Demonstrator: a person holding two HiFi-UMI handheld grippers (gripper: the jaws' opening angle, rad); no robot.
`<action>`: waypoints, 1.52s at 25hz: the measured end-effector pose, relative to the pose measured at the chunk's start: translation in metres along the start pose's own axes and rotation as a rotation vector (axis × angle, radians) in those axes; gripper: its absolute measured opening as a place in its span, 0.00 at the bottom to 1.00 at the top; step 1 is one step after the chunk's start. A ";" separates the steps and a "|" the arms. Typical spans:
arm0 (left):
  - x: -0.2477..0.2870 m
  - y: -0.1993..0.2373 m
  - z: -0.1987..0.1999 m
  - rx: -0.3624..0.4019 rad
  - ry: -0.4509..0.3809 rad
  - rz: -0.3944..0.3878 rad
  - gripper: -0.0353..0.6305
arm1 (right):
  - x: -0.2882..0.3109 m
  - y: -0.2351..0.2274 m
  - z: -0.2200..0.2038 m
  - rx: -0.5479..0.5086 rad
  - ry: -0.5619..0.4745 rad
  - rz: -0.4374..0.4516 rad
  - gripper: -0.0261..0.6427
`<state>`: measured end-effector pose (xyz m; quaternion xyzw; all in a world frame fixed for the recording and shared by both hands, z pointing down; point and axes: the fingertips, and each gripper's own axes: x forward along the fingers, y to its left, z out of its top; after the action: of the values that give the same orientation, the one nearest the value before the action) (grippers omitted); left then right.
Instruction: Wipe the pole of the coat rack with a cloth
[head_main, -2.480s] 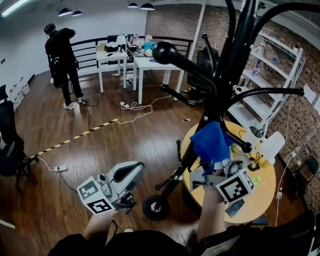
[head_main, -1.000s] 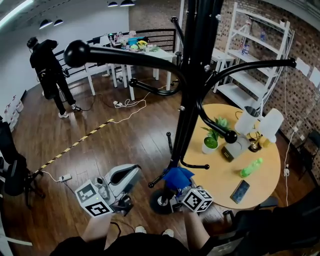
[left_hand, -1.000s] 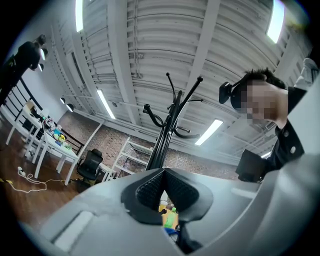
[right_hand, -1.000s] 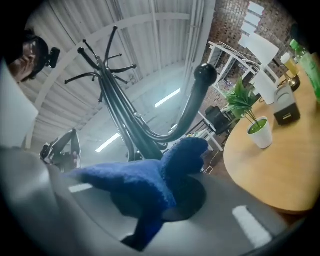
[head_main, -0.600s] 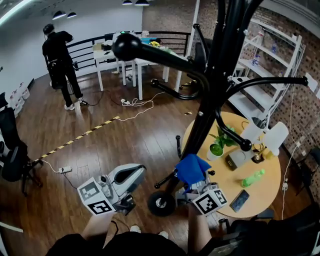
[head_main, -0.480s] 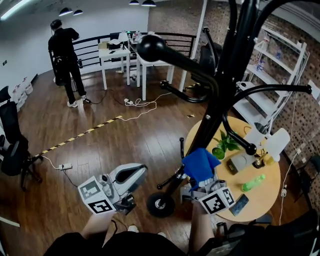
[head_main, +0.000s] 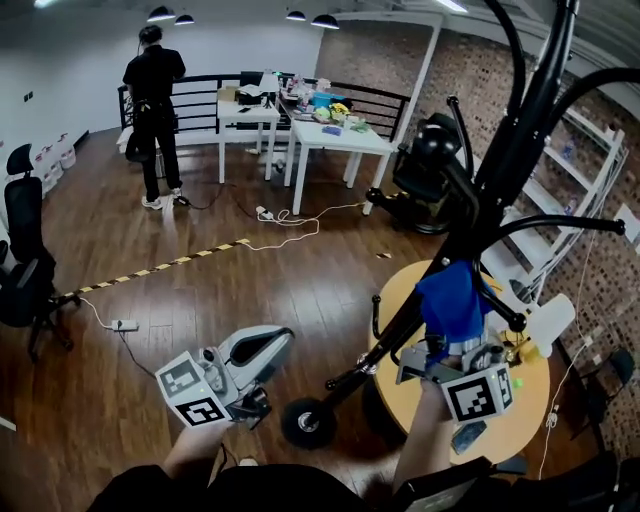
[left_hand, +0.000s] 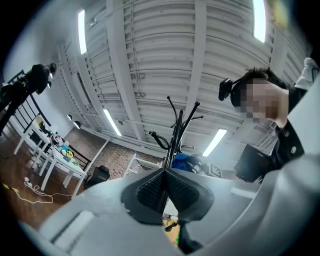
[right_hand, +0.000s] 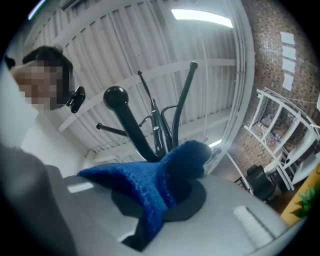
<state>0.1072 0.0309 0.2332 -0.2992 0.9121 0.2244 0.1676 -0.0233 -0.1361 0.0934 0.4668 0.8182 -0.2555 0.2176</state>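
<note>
Right gripper (head_main: 447, 352) is raised beside the coat rack, jaws pinching a blue cloth (head_main: 452, 300). In the right gripper view the cloth (right_hand: 159, 186) bunches out between the jaws, its tip up in front of the black pole (right_hand: 159, 134). In the head view the cloth sits just beside the leaning pole (head_main: 503, 172), about mid-height and by a low hook arm. Can't tell if it touches the pole.

Left gripper (head_main: 262, 346) is held low and well left of the rack, over the wood floor (head_main: 200, 290). Its jaws are pressed together with nothing between them, as the left gripper view (left_hand: 164, 183) shows.

The rack base (head_main: 308, 422) is on the floor next to a round desk (head_main: 392, 290).

Far back, a person (head_main: 155, 100) in black stands near the white desks (head_main: 330, 140). A black chair (head_main: 22, 270) is at the left edge.
</note>
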 end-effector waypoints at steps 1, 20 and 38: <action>0.000 0.000 0.001 0.000 -0.003 -0.001 0.05 | -0.001 0.000 0.000 -0.008 -0.004 0.000 0.07; 0.035 -0.012 -0.025 -0.064 0.075 -0.092 0.05 | -0.130 -0.046 -0.181 0.162 0.271 -0.087 0.07; 0.027 -0.015 -0.049 -0.091 0.132 -0.066 0.05 | -0.167 -0.063 -0.227 0.272 0.379 -0.213 0.07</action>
<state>0.0879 -0.0181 0.2583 -0.3505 0.8997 0.2400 0.1006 -0.0271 -0.1315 0.3819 0.4426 0.8469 -0.2929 -0.0325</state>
